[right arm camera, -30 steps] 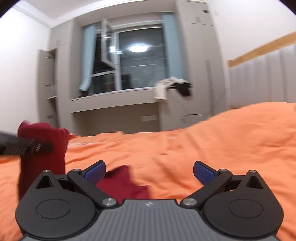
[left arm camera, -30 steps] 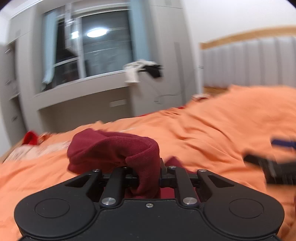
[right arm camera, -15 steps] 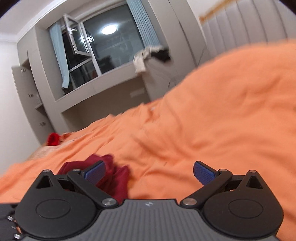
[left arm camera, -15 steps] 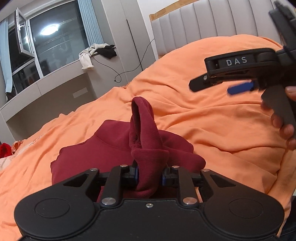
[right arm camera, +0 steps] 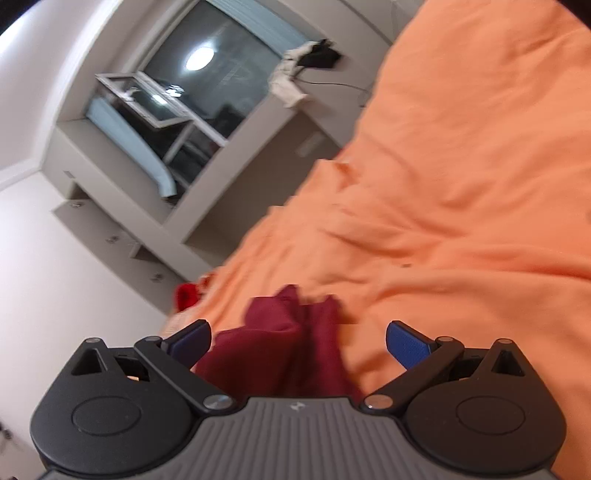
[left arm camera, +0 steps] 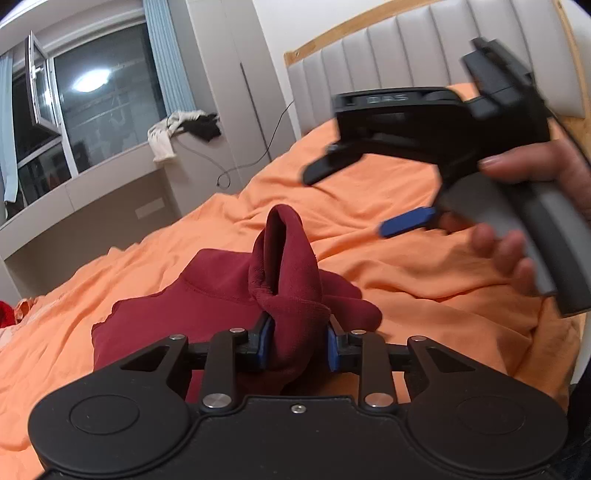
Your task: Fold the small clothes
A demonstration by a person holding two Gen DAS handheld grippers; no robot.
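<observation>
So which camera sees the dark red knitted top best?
The left wrist view: the dark red knitted top lies sharp and spread on the orange bedcover. The right wrist view shows only a blurred bunch.

Soft matt maroon knit garment (left arm camera: 236, 306) on rumpled orange cotton-like bedcover (left arm camera: 424, 266), below a padded grey headboard (left arm camera: 388, 55) with smooth wooden trim (left arm camera: 332, 35).

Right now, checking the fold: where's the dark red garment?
The dark red garment lies on the orange bedcover at the left wrist view's centre, one bunched fold between the left tool's fingers.
</observation>
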